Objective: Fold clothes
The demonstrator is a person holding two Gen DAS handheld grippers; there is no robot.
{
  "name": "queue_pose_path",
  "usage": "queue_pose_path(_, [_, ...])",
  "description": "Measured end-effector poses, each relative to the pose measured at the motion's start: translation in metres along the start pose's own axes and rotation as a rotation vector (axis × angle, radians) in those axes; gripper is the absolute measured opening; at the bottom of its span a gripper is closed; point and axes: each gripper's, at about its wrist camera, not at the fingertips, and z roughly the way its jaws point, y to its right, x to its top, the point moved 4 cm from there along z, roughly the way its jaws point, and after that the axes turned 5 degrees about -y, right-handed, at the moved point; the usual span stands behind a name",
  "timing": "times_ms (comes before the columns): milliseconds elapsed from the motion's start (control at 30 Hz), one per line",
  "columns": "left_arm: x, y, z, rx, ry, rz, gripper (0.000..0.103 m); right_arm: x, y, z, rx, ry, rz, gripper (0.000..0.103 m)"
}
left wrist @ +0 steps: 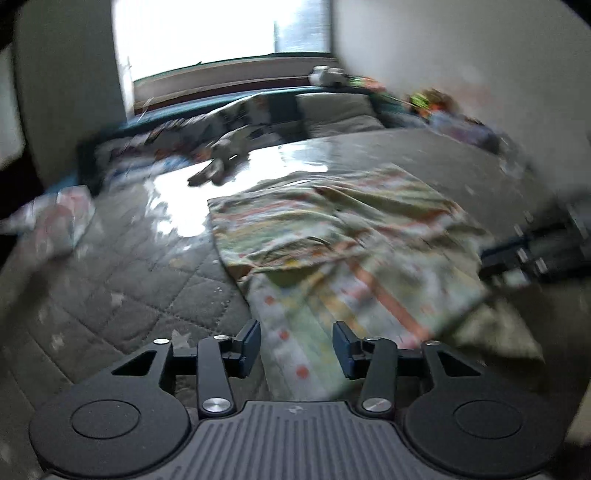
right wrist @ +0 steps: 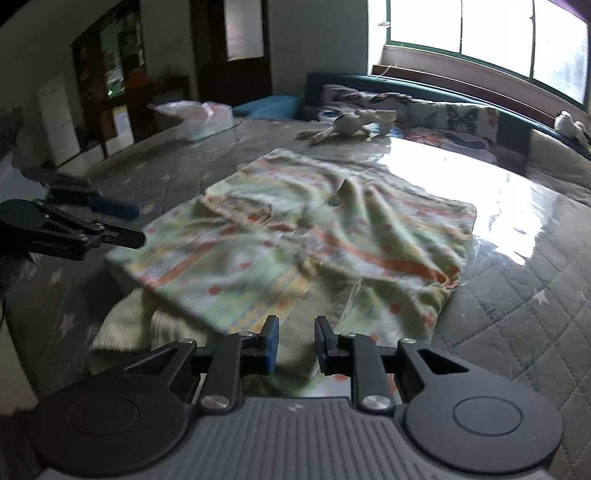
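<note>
Blue-padded fingers (left wrist: 248, 345) of the left claw (left wrist: 296, 347) stood apart, holding nothing, low over the near edge of the patterned garment (left wrist: 332, 236). The right claw (right wrist: 296, 343) was likewise spread and empty, hovering just above the garment's near hem. Crumpled and partly doubled over, the pale green cloth with orange stripes lay on a grey quilted bed (right wrist: 517, 314) under a glossy clear sheet. Beyond it rested a stuffed rabbit (right wrist: 351, 127), with butterfly-print pillows (right wrist: 454, 118) along the window (right wrist: 498, 33). Both views were motion-blurred.
</note>
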Motion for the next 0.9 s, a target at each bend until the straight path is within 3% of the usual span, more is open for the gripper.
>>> queue_pose_path(133, [-0.015,0.028,-0.013,0.005,0.035,0.22,0.049,-0.005,-0.001,-0.005,-0.008,-0.006,-0.012,0.021])
queue_pose_path(500, [-0.031,0.085,-0.008,-0.039,0.145,0.471,0.049,-0.012,-0.005,-0.02,-0.02,-0.001,-0.037,0.029])
queue_pose_path(667, [-0.026,0.096,-0.006,-0.074,0.208,0.495,0.047,-0.013,-0.008,-0.024,-0.026,-0.002,-0.064,0.032])
queue_pose_path(767, [-0.021,0.095,-0.006,-0.11,0.227,0.471,0.023,-0.013,-0.009,-0.026,-0.027,-0.005,-0.084,0.035])
queue_pose_path(800, [-0.019,0.094,-0.006,-0.123,0.231,0.458,0.018,-0.014,-0.009,-0.028,-0.029,-0.005,-0.092,0.041])
queue_pose_path(900, [-0.009,0.082,-0.008,-0.154,0.234,0.361,0.01,-0.015,-0.009,-0.033,-0.034,-0.005,-0.115,0.042])
